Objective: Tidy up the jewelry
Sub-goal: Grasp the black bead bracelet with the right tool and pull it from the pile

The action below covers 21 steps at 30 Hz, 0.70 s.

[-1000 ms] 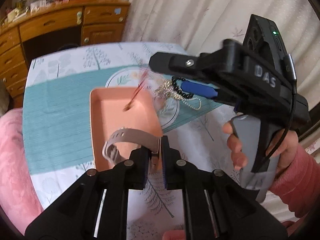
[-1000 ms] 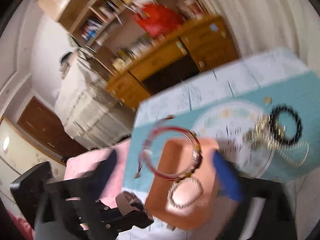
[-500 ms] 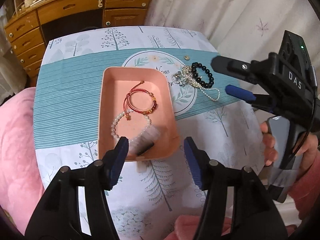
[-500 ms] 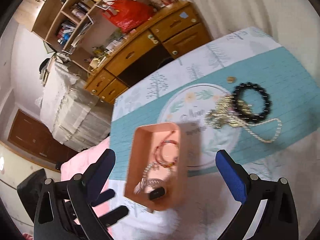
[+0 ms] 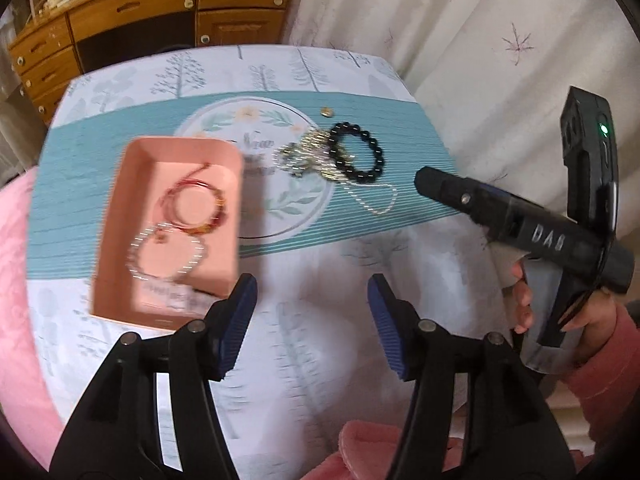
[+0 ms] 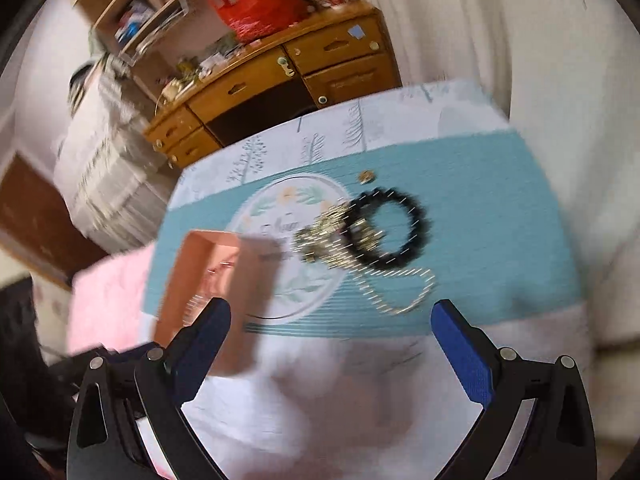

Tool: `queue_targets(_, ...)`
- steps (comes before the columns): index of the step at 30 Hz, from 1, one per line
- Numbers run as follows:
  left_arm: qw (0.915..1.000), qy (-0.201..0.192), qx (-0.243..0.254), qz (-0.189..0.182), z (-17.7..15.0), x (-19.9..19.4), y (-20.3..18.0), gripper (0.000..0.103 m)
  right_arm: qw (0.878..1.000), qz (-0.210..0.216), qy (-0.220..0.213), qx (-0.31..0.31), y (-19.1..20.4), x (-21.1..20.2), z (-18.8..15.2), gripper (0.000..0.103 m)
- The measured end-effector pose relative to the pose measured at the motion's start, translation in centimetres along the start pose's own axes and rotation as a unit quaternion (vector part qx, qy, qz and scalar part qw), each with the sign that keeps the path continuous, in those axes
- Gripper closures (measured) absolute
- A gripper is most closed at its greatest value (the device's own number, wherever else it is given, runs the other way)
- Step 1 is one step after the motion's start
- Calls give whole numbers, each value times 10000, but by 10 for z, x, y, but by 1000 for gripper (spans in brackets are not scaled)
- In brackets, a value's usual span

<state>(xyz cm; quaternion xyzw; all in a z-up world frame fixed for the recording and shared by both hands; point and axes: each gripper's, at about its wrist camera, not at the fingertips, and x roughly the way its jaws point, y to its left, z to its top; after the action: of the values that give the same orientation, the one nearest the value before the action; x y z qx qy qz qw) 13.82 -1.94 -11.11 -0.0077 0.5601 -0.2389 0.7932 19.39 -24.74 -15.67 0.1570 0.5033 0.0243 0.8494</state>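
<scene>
Left tool: jaws parted, nothing between them, hanging just off the near end of the pink tray.
Right tool: spread wide and empty, aimed down at the loose pile, likely to pick next.
Tray: holds a red cord bracelet, a pearl bracelet and something blurred at its near end.
Unsorted: black bead bracelet, tangled chains and a small gold charm lie together on the teal runner of the tabletop, beside the tray.
</scene>
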Motion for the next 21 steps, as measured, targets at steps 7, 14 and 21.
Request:
queue_targets(7,9965,445,-694,122,16,45,-30,48,9840,-674,-356,-1609,-23,-5,3,2)
queue_targets(14,9835,771,-1602,339,45,81,-23,48,9595,-715,-573,-2663,-31,10,-4,16)
queue_targets(21,9799,567,-1875,389,76,107,-15,51,9505,-390,-522,-3040,-29,53,-4,40)
